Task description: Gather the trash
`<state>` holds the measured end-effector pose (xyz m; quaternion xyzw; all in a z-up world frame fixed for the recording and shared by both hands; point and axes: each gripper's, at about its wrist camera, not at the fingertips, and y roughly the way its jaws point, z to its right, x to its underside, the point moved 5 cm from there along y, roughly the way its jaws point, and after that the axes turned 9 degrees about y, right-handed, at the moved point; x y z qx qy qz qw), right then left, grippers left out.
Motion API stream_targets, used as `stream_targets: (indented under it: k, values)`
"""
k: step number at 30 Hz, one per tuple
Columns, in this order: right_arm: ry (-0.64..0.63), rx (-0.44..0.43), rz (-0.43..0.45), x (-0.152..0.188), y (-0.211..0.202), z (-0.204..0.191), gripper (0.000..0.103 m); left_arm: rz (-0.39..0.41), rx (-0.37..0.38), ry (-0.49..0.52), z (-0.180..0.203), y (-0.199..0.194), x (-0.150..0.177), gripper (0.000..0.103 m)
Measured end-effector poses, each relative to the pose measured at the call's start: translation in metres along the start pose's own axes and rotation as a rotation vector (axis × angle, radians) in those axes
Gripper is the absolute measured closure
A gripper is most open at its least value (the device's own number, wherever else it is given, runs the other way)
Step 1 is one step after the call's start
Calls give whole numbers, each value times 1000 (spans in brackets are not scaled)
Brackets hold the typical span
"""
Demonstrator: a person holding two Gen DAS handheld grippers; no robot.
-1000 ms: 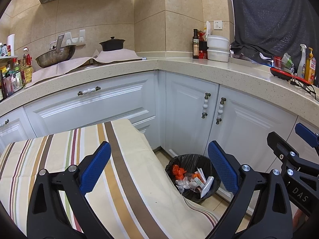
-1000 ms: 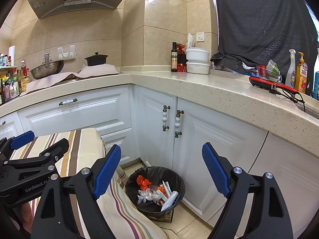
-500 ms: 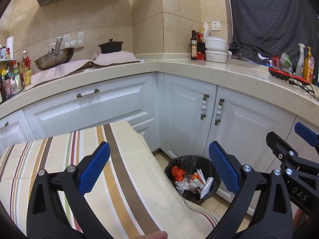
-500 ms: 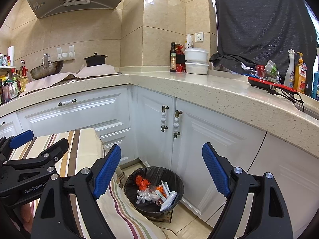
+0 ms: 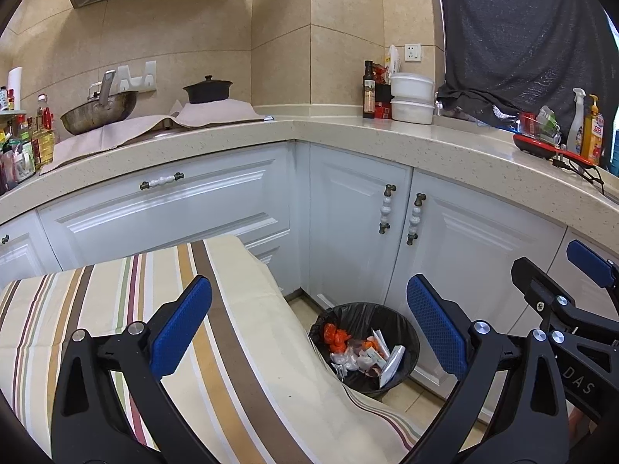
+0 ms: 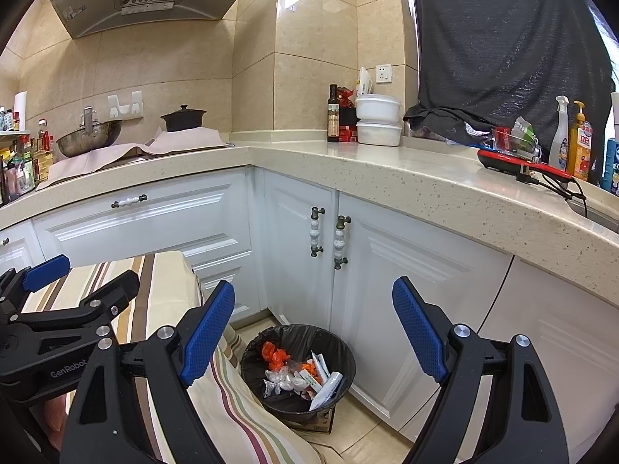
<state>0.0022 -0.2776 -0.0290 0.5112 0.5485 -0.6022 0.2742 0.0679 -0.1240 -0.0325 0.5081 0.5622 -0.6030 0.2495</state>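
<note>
Trash bin [image 6: 298, 371]: on floor, below and ahead, nearer right gripper [image 6: 313, 338]
Left gripper [image 5: 309, 328]: jaws spread, empty
Right gripper: jaws spread, empty

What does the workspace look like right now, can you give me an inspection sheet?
Surface: striped cloth-covered table, no loose trash seen on it.
Job's things: black-lined round trash bin on the floor, holding orange and white wrappers.
Clutter: steel wok, black pot, stacked white tubs on the speckled countertop.
Grippers: left gripper and right gripper open, empty.
Cables: black cord from a red appliance.
Surroundings: white cabinets, beige wall tiles.
</note>
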Motion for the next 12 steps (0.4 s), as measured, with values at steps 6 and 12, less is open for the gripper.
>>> stream_targets:
  k: [6,12]
  values:
    - [-1,-2,13,-2,-4,-3,22,0,-24,7,-1,0,-1,5]
    - [-6,-18,2,0,0,-10,21,-54,-44,-9,-17,8,7,5]
